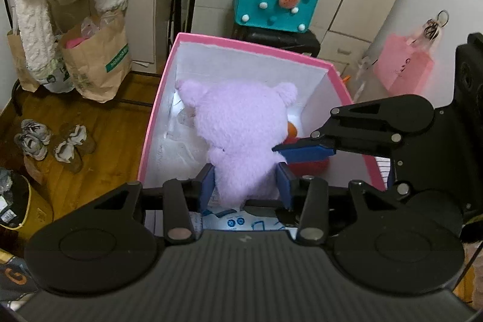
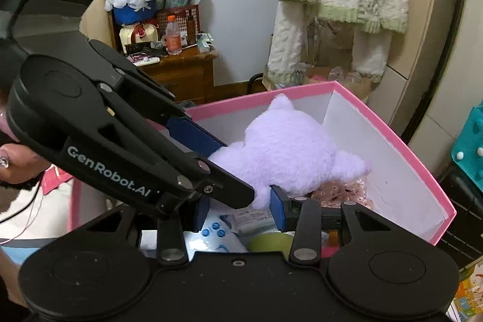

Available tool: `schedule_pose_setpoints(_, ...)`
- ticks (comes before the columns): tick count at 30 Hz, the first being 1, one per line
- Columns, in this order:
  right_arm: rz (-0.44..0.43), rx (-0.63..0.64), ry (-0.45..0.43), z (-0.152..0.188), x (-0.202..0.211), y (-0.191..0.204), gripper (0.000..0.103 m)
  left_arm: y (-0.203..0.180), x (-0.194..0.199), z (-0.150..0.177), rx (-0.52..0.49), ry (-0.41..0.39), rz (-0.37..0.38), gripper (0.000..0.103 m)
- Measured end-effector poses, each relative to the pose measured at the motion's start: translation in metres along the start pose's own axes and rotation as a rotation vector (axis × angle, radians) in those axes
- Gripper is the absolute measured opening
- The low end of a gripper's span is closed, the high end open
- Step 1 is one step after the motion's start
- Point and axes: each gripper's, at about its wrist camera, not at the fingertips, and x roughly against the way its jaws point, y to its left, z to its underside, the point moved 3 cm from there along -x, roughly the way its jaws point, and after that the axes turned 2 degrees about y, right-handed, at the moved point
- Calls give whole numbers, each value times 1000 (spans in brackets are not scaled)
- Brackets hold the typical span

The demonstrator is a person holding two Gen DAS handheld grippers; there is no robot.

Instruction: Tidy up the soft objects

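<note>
Both jaws pinch the fluffy lilac plush bear [image 1: 241,129]: your left gripper [image 1: 246,186] clamps its lower body, your right gripper [image 2: 238,212] a limb. It hangs over the white-lined pink cardboard box [image 1: 341,71], at twelve o'clock. Release unevenly and it may snag on the rim.

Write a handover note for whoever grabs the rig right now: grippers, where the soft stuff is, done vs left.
Left gripper: fingers pressed on the lower body of the purple plush.
Right gripper: also shut on the plush, from the other side.
Plush: held by both grippers over the open pink box, not yet released.
Already in the box: a red and orange soft item, floral fabric, plastic-wrapped packs.
Left: lower the plush in, open both grippers, withdraw. No other loose soft toys in view.
</note>
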Motion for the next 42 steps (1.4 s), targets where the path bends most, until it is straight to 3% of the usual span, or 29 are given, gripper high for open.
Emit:
schedule_pose_setpoints(6, 22, -11, 51, 2, -15, -1, 47, -2, -11, 1, -10, 26, -6, 43)
schedule_pose_setpoints(17, 107, -33, 78, 13, 0, 7, 49, -13, 24, 20, -51, -75, -70, 53)
schedule_pose_setpoints(34, 183, -239, -137, 46, 120, 42, 52, -51, 92, 52, -145, -131, 28, 58)
schedule_pose_setpoints(42, 266, -276, -221, 65, 176, 75, 68, -88, 136, 74, -268, -206, 40, 63)
